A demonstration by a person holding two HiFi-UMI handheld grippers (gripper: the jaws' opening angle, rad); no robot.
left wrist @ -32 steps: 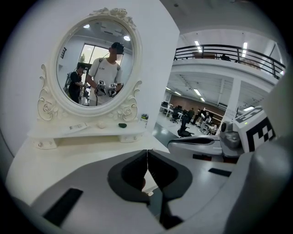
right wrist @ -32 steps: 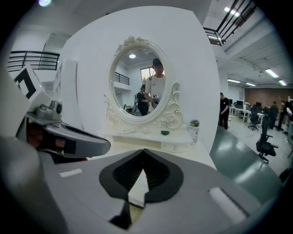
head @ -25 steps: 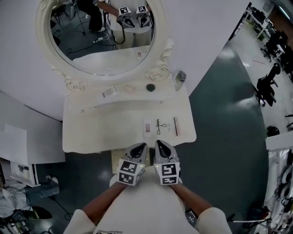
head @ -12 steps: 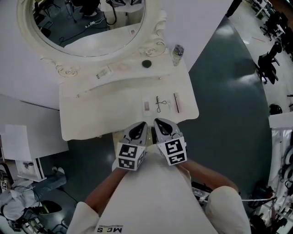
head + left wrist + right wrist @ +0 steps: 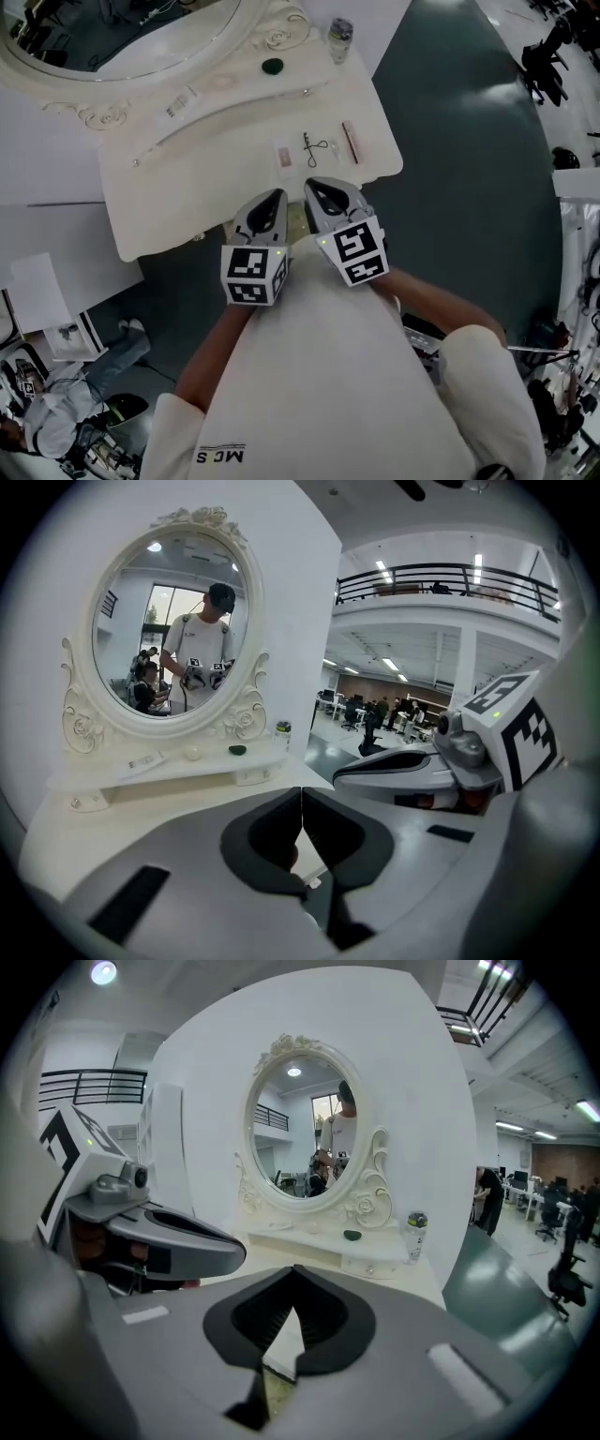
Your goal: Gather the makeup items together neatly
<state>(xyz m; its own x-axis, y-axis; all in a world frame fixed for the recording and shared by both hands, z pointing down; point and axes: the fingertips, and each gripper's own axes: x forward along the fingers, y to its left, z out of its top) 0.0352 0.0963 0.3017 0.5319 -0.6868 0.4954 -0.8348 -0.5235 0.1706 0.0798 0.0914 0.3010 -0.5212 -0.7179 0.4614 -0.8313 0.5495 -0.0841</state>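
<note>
Left hand-held gripper near white vanity

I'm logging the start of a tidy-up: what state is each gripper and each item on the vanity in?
left gripper: jaws shut, empty.
right gripper: jaws shut, empty.
bottle: upright, capped, on the shelf.
dark round item: resting on the shelf.
tube: lying on the shelf.
looped metal tool: lying flat on the tabletop.
pink stick: lying flat beside the tool.
pale packet: lying flat.
</note>
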